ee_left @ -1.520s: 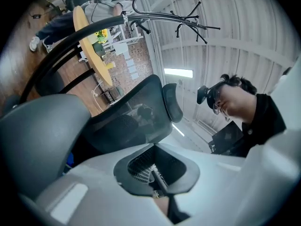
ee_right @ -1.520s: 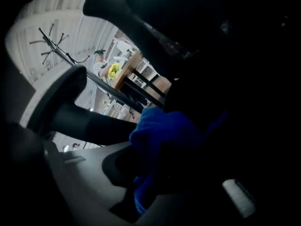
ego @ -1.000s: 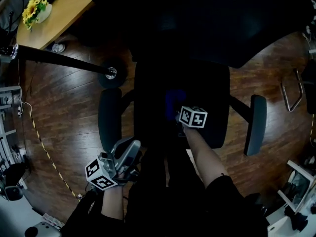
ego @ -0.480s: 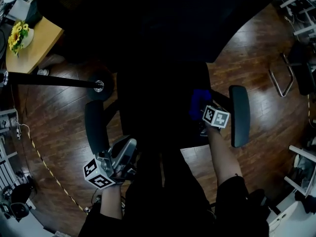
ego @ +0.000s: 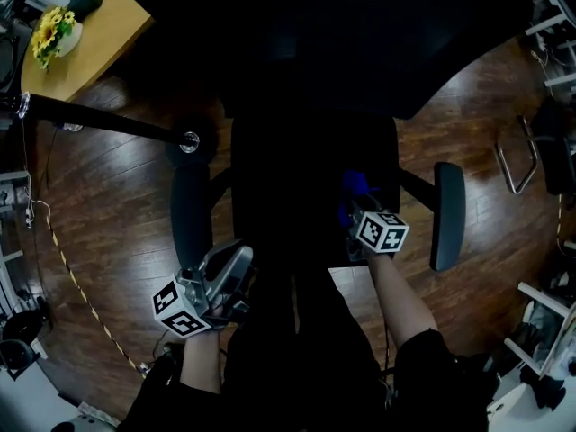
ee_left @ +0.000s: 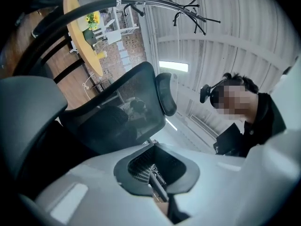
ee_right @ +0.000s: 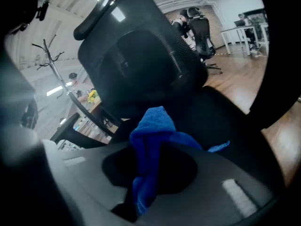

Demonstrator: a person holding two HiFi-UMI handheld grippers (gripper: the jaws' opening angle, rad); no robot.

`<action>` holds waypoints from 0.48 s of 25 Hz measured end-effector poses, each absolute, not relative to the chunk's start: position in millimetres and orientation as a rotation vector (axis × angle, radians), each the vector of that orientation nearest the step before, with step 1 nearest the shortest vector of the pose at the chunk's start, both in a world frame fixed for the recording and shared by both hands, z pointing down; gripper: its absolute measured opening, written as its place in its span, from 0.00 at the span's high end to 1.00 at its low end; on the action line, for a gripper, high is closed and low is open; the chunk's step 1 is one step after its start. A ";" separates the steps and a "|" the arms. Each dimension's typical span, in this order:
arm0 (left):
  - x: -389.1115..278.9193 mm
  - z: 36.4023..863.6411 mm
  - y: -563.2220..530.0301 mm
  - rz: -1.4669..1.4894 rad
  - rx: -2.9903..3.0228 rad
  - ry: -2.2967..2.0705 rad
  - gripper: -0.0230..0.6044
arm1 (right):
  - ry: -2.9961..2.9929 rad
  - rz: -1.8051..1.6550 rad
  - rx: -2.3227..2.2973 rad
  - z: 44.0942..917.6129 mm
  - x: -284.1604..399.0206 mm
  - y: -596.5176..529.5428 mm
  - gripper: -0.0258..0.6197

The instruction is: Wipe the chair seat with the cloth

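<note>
Blue microfibre cloth is bunched up and pinched in the right gripper, whose jaws are clamped on it. In the right gripper view a fat fold sticks up past the jaw tips and a thin corner trails off toward 3 o'clock. From the head view the cloth sits over the black chair seat, out near the seat's 3 o'clock edge and just inside the right armrest. It's too dark there to tell whether it's actually pressing on the seat.

The left gripper is down at about 7 o'clock, off the seat's front corner and near the close end of the left armrest. It isn't touching the cloth. Its jaws are together with nothing between them, and it's tilted up, since its own view looks at the mesh backrest, the headrest and the ceiling.

Other stuff around: dark wood floor everywhere. A light wooden table is at 10 o'clock with a pot of sunflowers on it. A black pole runs across the floor, ending at a round base just beside the seat's 10 o'clock corner.
</note>
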State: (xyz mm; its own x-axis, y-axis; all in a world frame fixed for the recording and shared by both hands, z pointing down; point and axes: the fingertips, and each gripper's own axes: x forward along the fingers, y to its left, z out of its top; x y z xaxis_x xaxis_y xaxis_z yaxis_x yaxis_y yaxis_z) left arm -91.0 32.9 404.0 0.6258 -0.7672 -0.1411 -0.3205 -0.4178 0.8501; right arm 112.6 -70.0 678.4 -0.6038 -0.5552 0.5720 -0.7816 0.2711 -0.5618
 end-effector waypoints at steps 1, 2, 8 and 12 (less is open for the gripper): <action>-96.9 402.8 35.4 -0.679 2.001 -0.869 0.98 | -2.307 1.261 1.163 675.7 82.1 -59.2 0.86; -103.4 402.2 38.4 -0.689 1.999 -0.888 0.98 | -2.326 1.284 1.092 674.2 51.1 -47.3 0.86; -140.7 406.5 60.2 -0.712 1.964 -1.002 0.97 | -2.354 1.335 0.709 686.5 -109.6 23.4 0.86; -155.1 410.4 71.1 -0.716 1.944 -1.049 0.98 | -2.313 1.298 0.555 713.6 -160.7 54.8 0.86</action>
State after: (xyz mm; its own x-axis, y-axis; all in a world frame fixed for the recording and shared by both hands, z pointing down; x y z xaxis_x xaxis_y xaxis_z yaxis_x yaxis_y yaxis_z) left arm -155.1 71.1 410.4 0.4964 -0.8618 -0.1042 -0.4112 -0.3391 0.8461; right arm -160.7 54.8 713.6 -0.8284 -0.1329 0.5442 -0.5337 0.4822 -0.6947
